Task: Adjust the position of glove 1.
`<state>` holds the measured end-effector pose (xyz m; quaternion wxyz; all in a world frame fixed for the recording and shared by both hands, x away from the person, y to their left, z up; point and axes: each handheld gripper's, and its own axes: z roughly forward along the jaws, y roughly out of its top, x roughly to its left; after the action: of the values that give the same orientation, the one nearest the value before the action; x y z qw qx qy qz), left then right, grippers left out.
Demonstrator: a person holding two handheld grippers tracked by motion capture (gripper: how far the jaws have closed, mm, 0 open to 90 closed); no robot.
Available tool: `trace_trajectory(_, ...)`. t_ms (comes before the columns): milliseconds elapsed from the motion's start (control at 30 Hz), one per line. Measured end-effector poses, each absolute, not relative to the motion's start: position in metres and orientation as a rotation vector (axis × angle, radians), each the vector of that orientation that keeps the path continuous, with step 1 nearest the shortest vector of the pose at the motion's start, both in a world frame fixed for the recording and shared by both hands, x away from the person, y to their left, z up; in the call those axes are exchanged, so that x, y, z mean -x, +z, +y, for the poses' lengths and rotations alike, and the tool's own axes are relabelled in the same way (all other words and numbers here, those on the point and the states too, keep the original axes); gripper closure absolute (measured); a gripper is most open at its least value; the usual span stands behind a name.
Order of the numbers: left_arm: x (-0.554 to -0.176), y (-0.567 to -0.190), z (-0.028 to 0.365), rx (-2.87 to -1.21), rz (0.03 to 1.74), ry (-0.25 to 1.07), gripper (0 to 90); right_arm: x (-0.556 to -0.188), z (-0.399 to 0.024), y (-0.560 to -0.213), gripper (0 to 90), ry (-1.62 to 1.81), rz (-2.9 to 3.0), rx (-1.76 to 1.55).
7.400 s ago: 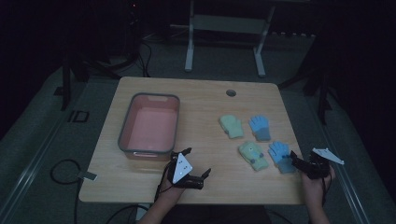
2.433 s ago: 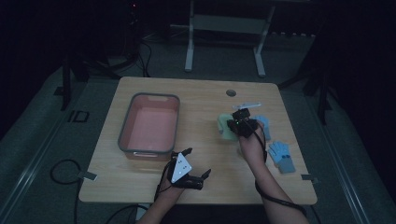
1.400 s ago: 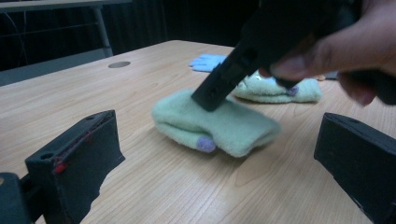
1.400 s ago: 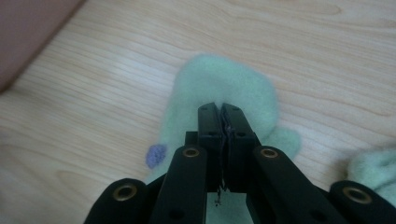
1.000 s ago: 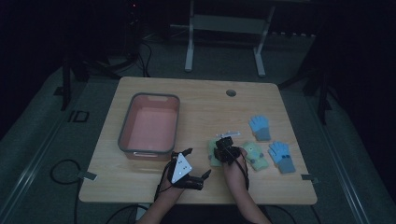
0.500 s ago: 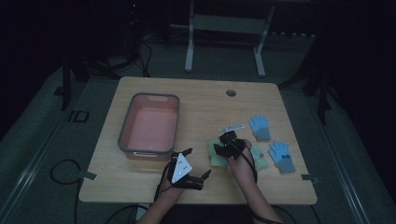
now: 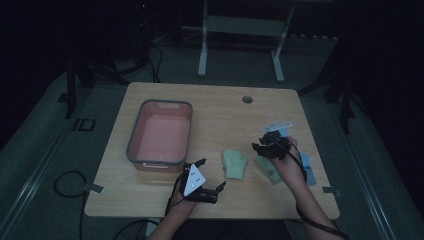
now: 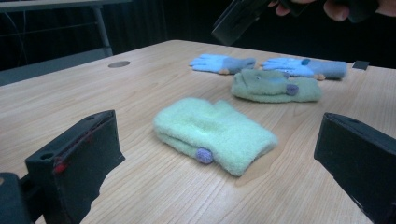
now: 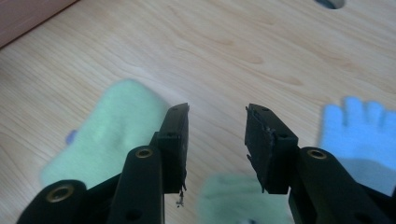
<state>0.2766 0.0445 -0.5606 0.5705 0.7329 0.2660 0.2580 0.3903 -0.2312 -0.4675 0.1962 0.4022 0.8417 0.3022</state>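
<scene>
Darkness is surrounding the wooden desk. Right gripper is hovering, fingers apart and empty, over bare wood; left gripper, fingers wide, is facing the near green mitten at twelve o'clock. Soft fleece could bunch or slip under a shallow pinch.

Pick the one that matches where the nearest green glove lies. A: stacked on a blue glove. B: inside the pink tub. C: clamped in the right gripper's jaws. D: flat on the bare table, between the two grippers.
D: the green glove lies flat on the wooden table, free of the open right gripper and the open left gripper, and outside the pink tub.
</scene>
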Motion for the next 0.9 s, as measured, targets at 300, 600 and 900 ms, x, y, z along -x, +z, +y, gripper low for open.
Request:
trace_trajectory(300,-0.276,-0.561,0.044,-1.722,0.622,0.609,0.4,-0.387,-0.272,-0.473,59.8,0.909,2.392,-1.056)
trace_trajectory(600,-0.276,-0.561,0.044,-1.723,0.621,0.609,0.4,-0.381,-0.301,-0.506,58.9,0.871,2.489,-1.016)
trace_trajectory(900,-0.276,-0.561,0.044,-1.726,0.619,0.615,0.4,-0.381,-0.304,-0.528,53.9,0.845,2.525,-1.061)
